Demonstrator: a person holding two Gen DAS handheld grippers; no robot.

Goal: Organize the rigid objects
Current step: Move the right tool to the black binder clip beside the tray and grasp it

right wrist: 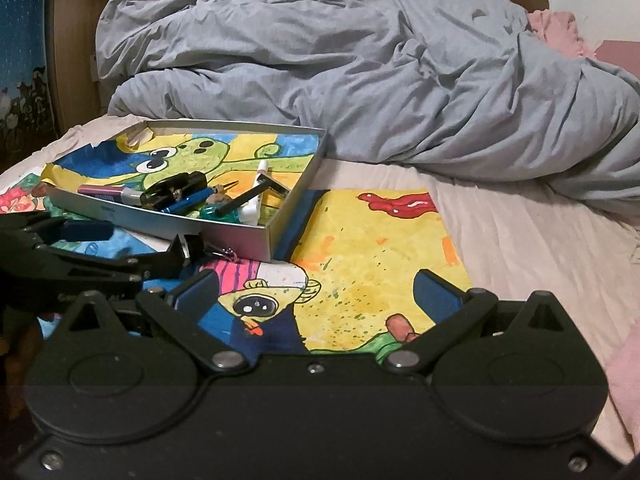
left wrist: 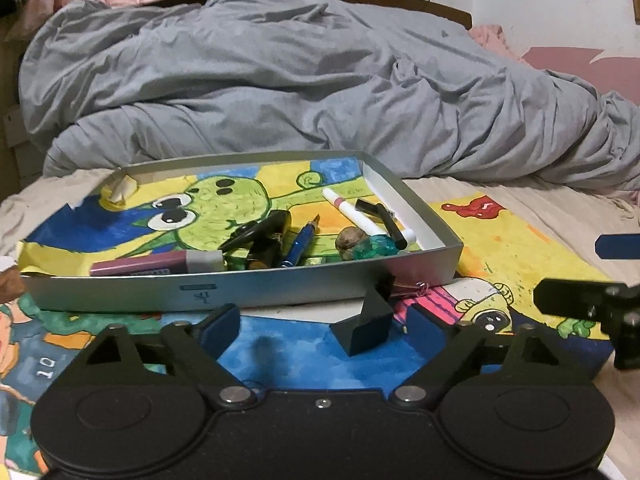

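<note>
A grey shallow box (left wrist: 256,290) lined with a frog drawing sits on the bed and holds a white marker (left wrist: 352,211), a blue pen (left wrist: 301,242), a purple eraser case (left wrist: 156,265), black pieces, a walnut (left wrist: 350,240) and a green clear piece (left wrist: 376,247). The box also shows in the right wrist view (right wrist: 224,234). My left gripper (left wrist: 326,322) is open, just in front of the box. A black binder clip (left wrist: 370,320) lies between its fingers, untouched. My right gripper (right wrist: 316,290) is open and empty over a painted sheet (right wrist: 380,264).
A crumpled grey duvet (left wrist: 300,76) fills the back of the bed. Painted paper sheets (left wrist: 512,248) cover the pale sheet (right wrist: 540,248) around the box. The left gripper shows at the left of the right wrist view (right wrist: 80,256). A pink cloth (right wrist: 560,28) lies far right.
</note>
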